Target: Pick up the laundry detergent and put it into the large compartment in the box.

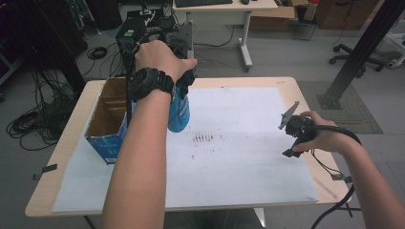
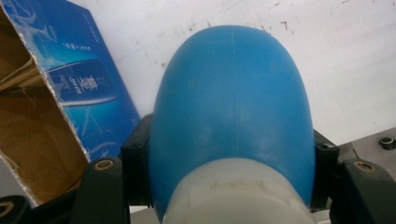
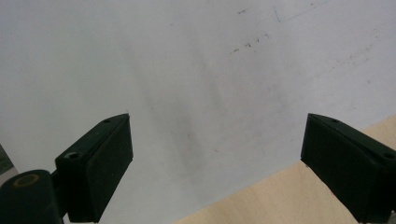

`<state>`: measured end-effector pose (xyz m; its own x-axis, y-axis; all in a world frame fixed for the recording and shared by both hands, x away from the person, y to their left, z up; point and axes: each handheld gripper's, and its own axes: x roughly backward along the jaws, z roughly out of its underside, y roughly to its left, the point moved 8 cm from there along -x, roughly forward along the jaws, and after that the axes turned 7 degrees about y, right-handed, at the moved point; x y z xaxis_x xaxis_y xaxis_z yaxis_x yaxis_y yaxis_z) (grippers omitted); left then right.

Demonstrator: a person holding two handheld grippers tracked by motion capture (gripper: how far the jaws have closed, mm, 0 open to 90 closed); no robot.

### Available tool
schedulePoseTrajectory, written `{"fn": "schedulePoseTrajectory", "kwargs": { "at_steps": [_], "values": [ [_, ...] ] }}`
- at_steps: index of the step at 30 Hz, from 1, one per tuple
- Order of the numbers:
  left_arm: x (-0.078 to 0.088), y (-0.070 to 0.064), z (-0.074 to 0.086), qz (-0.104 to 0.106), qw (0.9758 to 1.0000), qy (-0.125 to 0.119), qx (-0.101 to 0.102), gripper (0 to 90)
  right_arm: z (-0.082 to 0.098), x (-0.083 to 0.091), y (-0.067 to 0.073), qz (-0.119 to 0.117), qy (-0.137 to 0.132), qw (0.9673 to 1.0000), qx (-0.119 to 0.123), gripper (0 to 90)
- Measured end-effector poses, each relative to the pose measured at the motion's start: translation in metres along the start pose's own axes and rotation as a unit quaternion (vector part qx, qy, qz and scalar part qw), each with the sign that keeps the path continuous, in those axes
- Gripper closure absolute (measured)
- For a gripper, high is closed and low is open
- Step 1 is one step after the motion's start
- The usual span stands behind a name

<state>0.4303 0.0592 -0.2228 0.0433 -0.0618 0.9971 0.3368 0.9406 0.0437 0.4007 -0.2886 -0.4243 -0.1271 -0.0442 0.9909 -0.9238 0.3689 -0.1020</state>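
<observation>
Firmly, the left hand-held gripper (image 2: 231, 186) clamps a smooth, rounded blue plastic bottle (image 2: 232, 112); the right hand-held gripper (image 3: 215, 163) gapes empty

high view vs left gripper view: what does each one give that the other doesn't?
High view alone: the person's left hand with its black wristwatch, the right hand-held gripper with jaws apart over the white paper sheet, the light wooden table, and the room floor beyond.

Left gripper view alone: the left hand-held gripper's black jaws pressed on both sides of the bottle, and its white collar.

Shared: the rounded blue plastic bottle, the open blue cardboard box beside it, and the white paper sheet.
</observation>
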Motion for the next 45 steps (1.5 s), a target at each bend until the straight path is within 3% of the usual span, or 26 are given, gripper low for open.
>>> {"fn": "schedulePoseTrajectory", "kwargs": {
  "at_steps": [14,29,38,45],
  "values": [
    [0.022,0.005,0.001,-0.003,1.0000,0.001,0.003,37.8,-0.004,0.006,-0.004,0.002,-0.001,1.0000,0.001,9.3],
    [0.028,0.011,0.000,0.002,0.9999,0.003,0.009,37.8,-0.005,0.005,-0.006,0.000,-0.003,1.0000,0.000,9.2],
    [0.029,0.021,0.000,0.004,0.9998,0.008,0.016,37.8,-0.005,0.002,-0.007,-0.002,-0.001,1.0000,-0.003,9.2],
    [0.028,0.036,0.001,0.009,0.9994,0.005,0.033,37.8,-0.007,0.000,-0.007,-0.002,0.002,1.0000,0.002,9.3]
  ]
}}
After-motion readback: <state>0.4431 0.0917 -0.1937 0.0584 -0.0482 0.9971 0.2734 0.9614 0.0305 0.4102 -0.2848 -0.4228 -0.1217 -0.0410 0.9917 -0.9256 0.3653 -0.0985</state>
